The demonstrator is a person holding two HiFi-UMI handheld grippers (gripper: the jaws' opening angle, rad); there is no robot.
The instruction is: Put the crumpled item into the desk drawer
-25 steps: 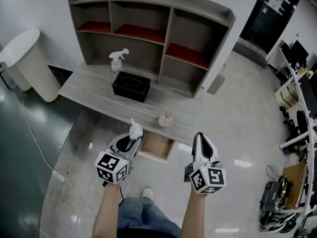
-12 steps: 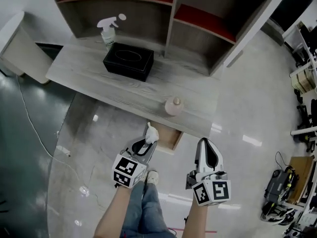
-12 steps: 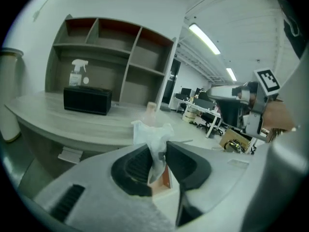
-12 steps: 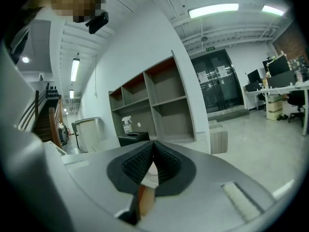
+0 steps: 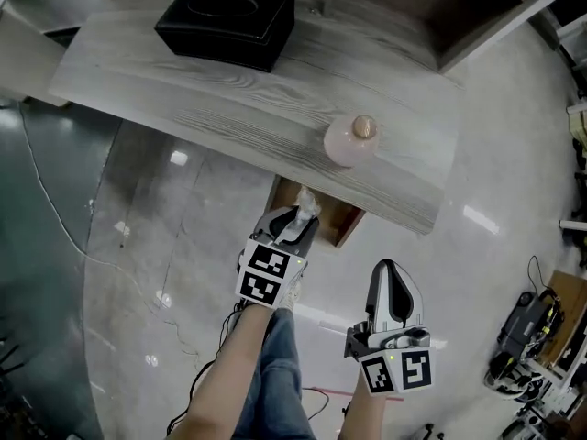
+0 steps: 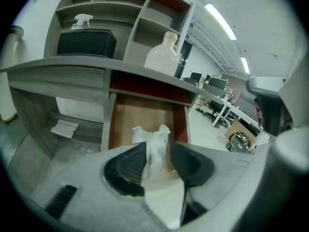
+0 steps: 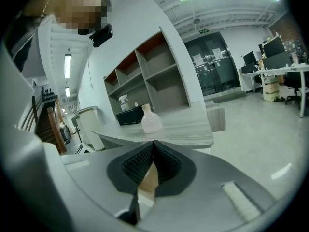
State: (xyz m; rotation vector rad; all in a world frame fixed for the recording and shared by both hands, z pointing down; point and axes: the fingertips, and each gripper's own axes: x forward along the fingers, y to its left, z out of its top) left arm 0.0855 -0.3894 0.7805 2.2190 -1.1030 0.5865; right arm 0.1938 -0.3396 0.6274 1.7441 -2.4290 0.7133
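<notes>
The crumpled white item sits between the jaws of my left gripper, which hangs just in front of and above the open wooden drawer under the grey desk. In the left gripper view the item leans on the left pad with a slim gap at the right pad, over the drawer's bare brown floor. The left gripper's jaws are opening. My right gripper hovers over the floor right of the drawer, its jaws shut with nothing between them.
On the desk stand a pink round bottle near the front edge and a black tissue box further back. A spray bottle and shelf unit stand behind. A person's legs and a shoe are below the left gripper.
The view has closed in on the desk. My left gripper has carried the crumpled item forward to the open drawer. The right gripper stays low and to the right.
</notes>
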